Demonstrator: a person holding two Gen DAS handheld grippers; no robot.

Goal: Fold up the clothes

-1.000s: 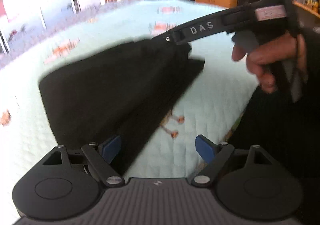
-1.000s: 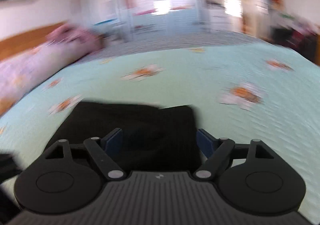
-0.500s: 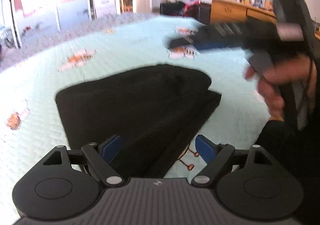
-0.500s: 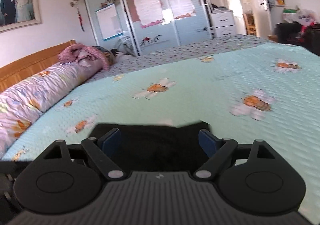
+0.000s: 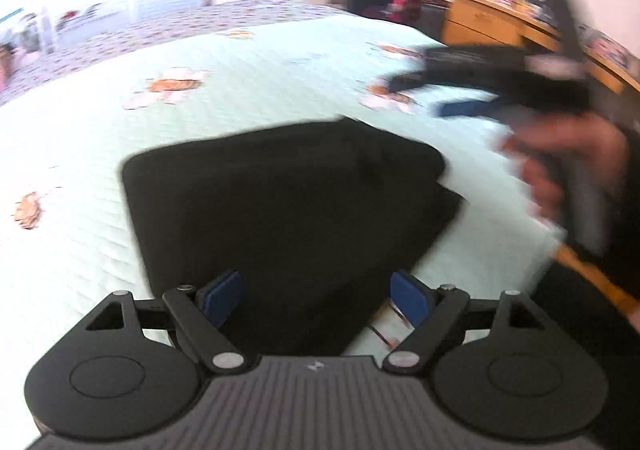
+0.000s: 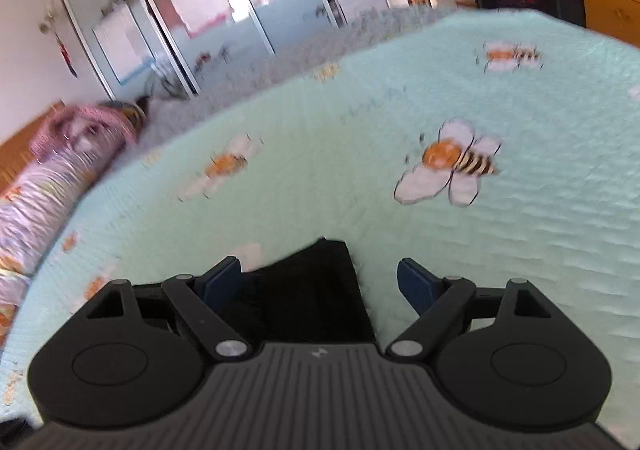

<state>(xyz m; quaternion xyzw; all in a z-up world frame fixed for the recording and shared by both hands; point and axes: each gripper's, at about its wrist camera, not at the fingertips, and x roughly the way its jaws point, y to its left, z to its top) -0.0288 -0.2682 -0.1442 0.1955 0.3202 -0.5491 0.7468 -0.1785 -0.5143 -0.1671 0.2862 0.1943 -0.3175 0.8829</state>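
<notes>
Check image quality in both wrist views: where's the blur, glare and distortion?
Left wrist view: the right gripper and the hand holding it are motion-smeared, the far wall is blown out white, the black garment shows almost no fold detail. Right wrist view: wardrobe doors and rolled quilt are blurred, nearest bee print fairly sharp, bedspread edge bowed by fisheye.

Black cloth folded on a bed

The left gripper is wide open, with nothing between its blue pads. Under it a black cloth lies flat on a pale green bedspread with little orange pictures. On the right a hand holds the right gripper up in the air, apart from the cloth (it looks blurry). A wooden dresser stands behind.
</notes>
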